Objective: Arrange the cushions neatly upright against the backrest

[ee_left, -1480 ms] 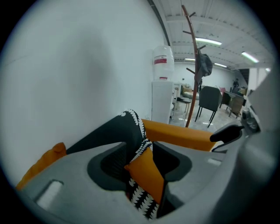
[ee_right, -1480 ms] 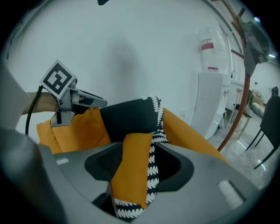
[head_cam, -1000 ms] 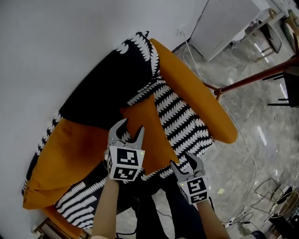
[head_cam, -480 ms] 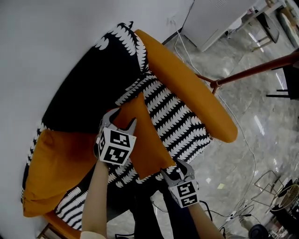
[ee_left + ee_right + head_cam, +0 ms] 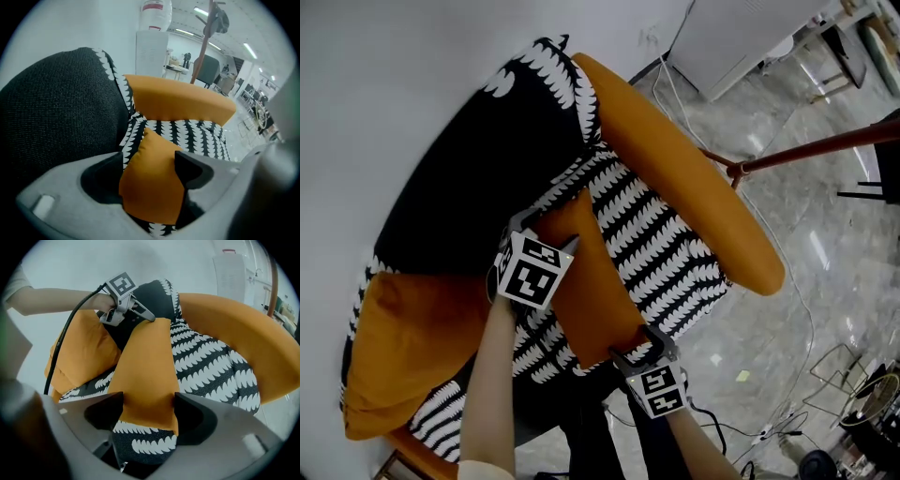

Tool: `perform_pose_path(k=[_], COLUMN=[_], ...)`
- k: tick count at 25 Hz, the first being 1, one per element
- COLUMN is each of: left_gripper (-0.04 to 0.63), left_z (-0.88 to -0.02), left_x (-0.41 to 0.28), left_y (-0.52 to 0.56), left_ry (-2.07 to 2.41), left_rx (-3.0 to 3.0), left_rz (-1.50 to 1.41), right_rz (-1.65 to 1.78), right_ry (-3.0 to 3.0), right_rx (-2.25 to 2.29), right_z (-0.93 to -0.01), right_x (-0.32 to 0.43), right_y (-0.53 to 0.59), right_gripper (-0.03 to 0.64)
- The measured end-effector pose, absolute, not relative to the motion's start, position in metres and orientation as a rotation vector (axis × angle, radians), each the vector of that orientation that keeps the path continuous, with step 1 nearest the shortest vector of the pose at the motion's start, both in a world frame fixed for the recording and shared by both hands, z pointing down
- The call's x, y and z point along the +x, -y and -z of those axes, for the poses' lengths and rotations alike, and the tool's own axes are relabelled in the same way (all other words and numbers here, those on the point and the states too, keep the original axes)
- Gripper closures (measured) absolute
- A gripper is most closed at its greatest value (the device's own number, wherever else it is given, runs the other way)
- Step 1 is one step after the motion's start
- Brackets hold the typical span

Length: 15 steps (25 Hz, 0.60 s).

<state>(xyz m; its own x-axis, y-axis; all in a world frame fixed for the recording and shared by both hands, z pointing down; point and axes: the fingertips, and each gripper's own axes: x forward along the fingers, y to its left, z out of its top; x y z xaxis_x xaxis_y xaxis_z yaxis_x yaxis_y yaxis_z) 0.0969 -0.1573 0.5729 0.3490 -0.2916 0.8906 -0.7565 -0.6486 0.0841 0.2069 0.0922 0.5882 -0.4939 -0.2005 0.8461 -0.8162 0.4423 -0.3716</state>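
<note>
**Approach to the grasp.** The small orange fabric cushion (image 5: 591, 281) lies flat and askew on the black-and-white patterned seat (image 5: 670, 248). Its far corner is near the foot of the black fabric backrest (image 5: 478, 178), and the cushion is not standing against it. The left tool (image 5: 546, 232) straddles the cushion's far end and the right tool (image 5: 639, 349) its near end. The jaws of both have just been opening and stand wide, with orange fabric between them but not clamped. A larger orange cushion (image 5: 408, 347) slumps at the left of the head view, and a long orange padded armrest (image 5: 684, 178) bounds the seat at the right.

Step in hand, by judgement: taking hold of the small cushion at both ends. The next move calls for closing both tools on the fabric together, then raising and tilting the cushion until it stands against the backrest. A shallow bite on the soft edge may slip.
</note>
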Motion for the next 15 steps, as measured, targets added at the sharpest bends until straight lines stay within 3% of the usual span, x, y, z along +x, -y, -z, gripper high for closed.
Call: perform_pose_path(k=[7,15], left_gripper=[0.242,0.326], left_z=[-0.59,-0.593], left_x=[0.104,0.097], left_y=[0.163,0.145], left_ry=[0.82,0.777], left_rx=[2.078,2.096], left_rz=[-1.178,-1.257], right_rz=[-1.078,-1.045], right_ry=[1.938,1.907], right_rx=[0.85,0.856], right_z=[-0.597,-0.599], right_x=[0.214,0.201], right_y=[-0.081,-0.091], right_gripper=[0.293,0.379])
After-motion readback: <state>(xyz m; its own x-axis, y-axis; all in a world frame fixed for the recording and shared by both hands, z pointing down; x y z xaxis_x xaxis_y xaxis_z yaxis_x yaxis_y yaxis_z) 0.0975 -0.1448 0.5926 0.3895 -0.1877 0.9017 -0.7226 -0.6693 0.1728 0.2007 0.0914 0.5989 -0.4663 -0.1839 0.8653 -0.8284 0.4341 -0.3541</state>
